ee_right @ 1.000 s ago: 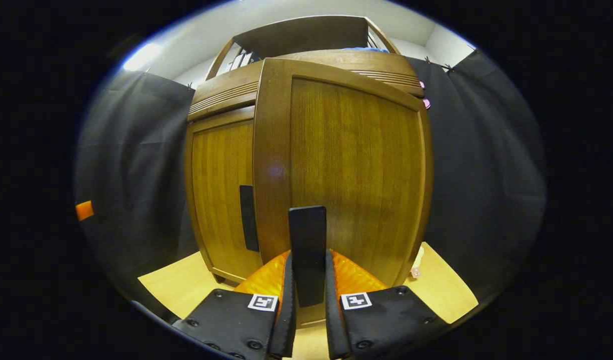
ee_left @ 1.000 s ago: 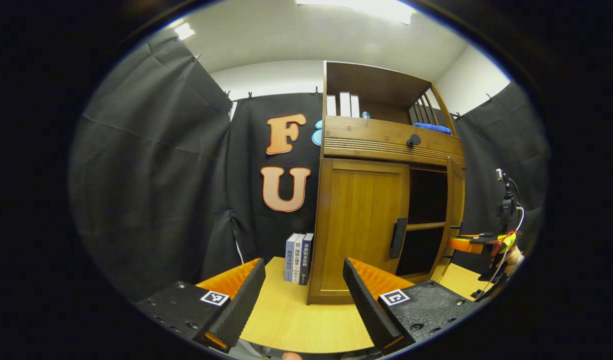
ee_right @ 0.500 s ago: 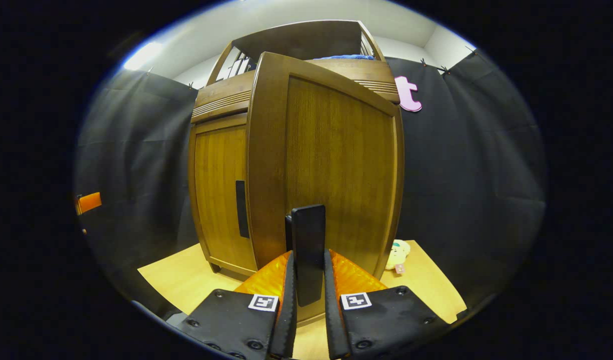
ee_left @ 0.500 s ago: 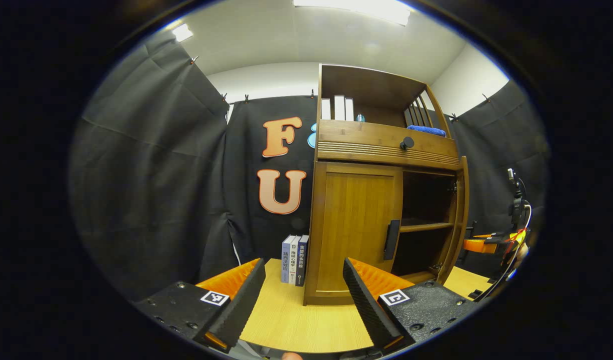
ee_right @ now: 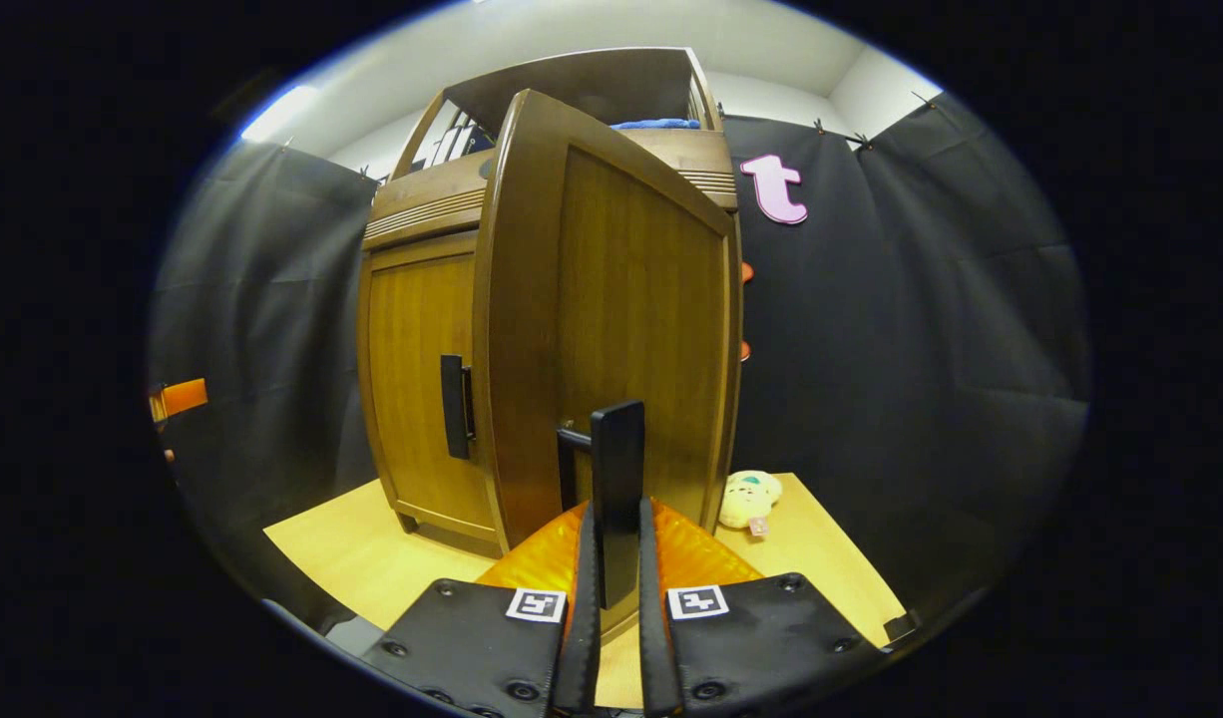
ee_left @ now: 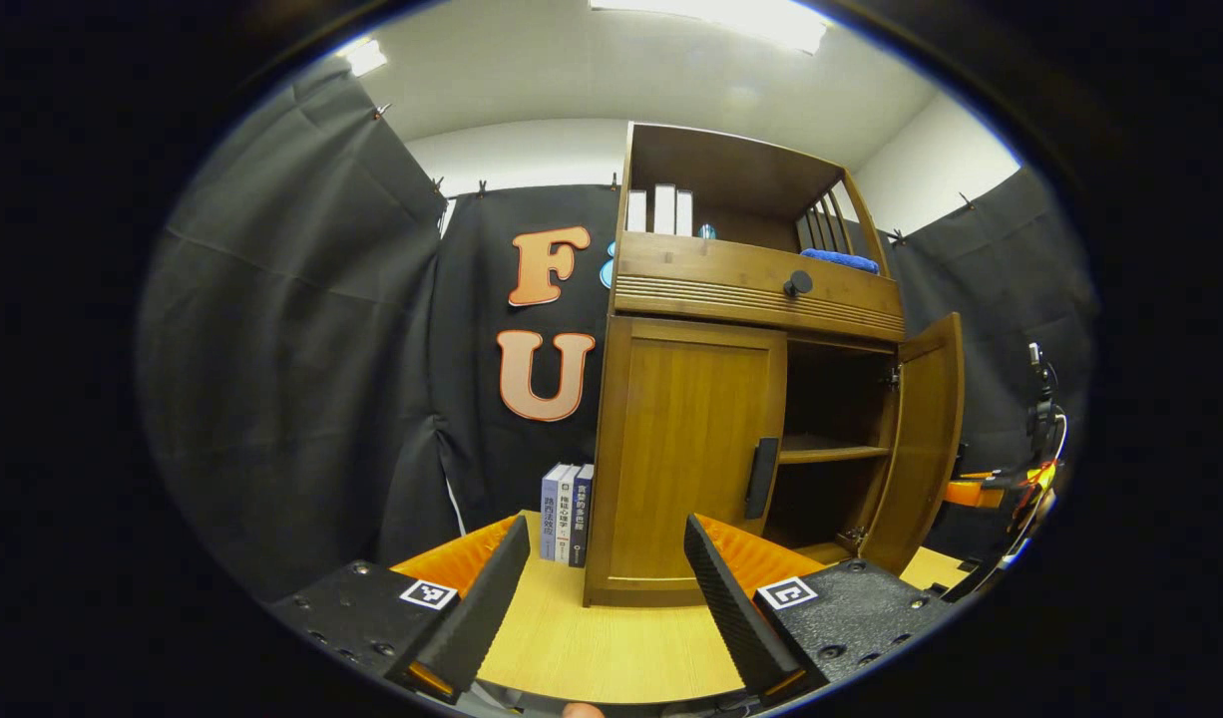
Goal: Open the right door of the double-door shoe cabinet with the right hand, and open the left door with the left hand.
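Observation:
The wooden shoe cabinet (ee_left: 761, 289) stands on the light table (ee_left: 611, 648). Its right door (ee_left: 921, 439) is swung wide, baring a dark inside with a shelf (ee_left: 831, 451). The left door (ee_left: 686, 454) is flat against the cabinet, its dark handle (ee_left: 761, 479) at the inner edge. My left gripper (ee_left: 602, 598) is open, short of the cabinet and holding nothing. In the right gripper view my right gripper (ee_right: 613, 588) is shut on the right door's handle (ee_right: 617, 489), with the right door (ee_right: 611, 329) edge-on ahead and the left door's handle (ee_right: 456, 407) to its left.
Three books (ee_left: 564, 514) stand upright left of the cabinet. White boxes (ee_left: 661, 209) and a blue cloth (ee_left: 839, 259) sit on the top shelf above a drawer knob (ee_left: 797, 284). A small plush toy (ee_right: 749, 499) lies on the table right of the open door.
The right door has swung further outward with my right gripper still on its handle. The left gripper view has shifted slightly, so the cabinet sits further left.

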The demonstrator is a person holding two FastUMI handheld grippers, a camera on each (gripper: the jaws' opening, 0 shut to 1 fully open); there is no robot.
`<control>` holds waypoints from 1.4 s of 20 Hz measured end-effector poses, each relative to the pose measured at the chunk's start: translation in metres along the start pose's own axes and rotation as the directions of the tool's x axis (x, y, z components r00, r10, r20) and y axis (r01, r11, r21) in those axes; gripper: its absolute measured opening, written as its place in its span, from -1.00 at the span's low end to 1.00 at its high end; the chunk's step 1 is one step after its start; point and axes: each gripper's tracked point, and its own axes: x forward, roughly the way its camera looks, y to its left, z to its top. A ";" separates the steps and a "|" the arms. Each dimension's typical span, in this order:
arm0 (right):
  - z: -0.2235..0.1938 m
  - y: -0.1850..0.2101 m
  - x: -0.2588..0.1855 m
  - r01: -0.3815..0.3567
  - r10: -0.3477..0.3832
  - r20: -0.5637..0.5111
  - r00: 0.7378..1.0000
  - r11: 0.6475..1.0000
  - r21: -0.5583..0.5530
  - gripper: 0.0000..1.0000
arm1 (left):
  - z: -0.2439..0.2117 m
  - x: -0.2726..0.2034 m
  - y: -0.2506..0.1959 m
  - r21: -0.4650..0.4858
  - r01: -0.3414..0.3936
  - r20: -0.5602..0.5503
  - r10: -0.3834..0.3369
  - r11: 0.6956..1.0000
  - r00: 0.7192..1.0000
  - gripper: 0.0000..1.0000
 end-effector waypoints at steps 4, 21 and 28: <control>-0.001 -0.031 -0.013 0.076 -0.076 0.002 0.997 0.997 0.020 -0.72 | 0.001 0.002 -0.006 0.001 0.008 0.001 -0.008 1.000 1.000 0.83; -0.021 -0.141 -0.060 0.219 -0.218 -0.020 0.976 0.973 0.067 -0.85 | 0.005 0.009 -0.040 0.014 0.035 -0.004 -0.034 0.999 0.999 0.83; -0.024 -0.145 -0.070 0.217 -0.217 -0.012 0.976 0.974 0.067 -0.85 | -0.002 0.026 -0.067 0.009 0.061 -0.020 -0.061 0.998 0.998 0.83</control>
